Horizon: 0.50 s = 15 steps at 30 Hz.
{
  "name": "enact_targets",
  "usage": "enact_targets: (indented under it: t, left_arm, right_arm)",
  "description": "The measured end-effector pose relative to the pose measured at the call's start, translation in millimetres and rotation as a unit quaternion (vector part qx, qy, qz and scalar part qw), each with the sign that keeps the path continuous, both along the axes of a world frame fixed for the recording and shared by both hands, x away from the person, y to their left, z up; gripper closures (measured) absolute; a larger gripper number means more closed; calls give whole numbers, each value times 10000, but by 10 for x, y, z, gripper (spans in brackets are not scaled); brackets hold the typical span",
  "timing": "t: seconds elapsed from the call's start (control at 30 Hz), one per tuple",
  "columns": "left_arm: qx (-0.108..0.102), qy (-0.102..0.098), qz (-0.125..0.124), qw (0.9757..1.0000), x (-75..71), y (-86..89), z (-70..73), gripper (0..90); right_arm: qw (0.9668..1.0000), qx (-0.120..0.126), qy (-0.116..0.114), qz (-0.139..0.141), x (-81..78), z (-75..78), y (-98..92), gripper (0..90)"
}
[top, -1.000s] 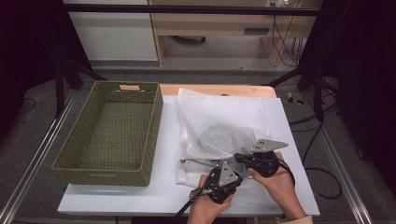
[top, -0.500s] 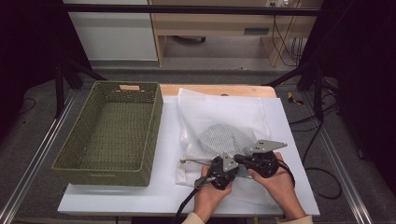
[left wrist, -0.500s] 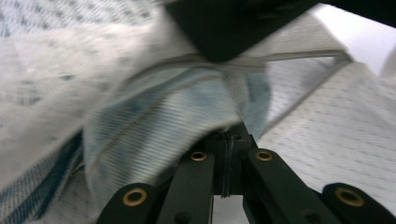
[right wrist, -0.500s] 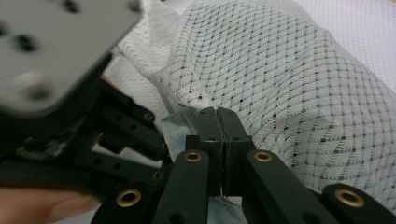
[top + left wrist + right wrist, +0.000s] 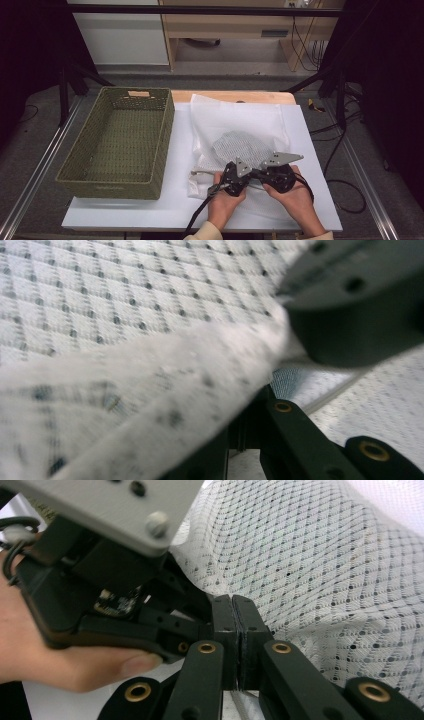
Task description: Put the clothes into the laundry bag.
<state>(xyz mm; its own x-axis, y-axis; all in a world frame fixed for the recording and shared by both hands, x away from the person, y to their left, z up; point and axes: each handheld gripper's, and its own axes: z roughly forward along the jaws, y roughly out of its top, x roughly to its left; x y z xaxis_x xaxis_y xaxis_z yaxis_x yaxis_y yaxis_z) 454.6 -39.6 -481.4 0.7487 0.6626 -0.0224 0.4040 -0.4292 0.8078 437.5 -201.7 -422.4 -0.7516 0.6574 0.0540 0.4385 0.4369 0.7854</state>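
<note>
A white mesh bag (image 5: pixel 235 122) lies flat on the white table (image 5: pixel 175 200), with a grey bundle (image 5: pixel 239 146) inside it. Both grippers sit at the bag's near edge, side by side and almost touching. My left gripper (image 5: pixel 248 172) is shut, and a fold of the mesh (image 5: pixel 125 390) drapes over its jaws and hides the tips (image 5: pixel 252 412). My right gripper (image 5: pixel 233 602) is shut, its jaws pressed flat together at the mesh edge (image 5: pixel 320 580). The left gripper's body (image 5: pixel 100 575) and the hand (image 5: pixel 60 665) holding it are close on its left.
A deep green woven basket (image 5: pixel 165 140) stands at the table's left. A black cable (image 5: pixel 200 215) trails off the front edge from the left gripper. Beyond the table are a wooden edge (image 5: pixel 225 96), dark stand legs and floor cables.
My left gripper has slid away from the front edge, towards the bag and the right gripper, and now sits beside it. The right gripper has held still.
</note>
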Motion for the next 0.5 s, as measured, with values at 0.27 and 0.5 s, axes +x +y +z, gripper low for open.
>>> enact_targets:
  t: [0.27,0.5]
  left_arm:
    - [27,-56,89,9999,57,17,-7,900]
    - [35,-76,117,9999,88,18,-4,900]
  right_arm:
    - [10000,-34,27,25,-14,-16,2,896]
    - [10000,-34,27,28,-21,-12,-24,896]
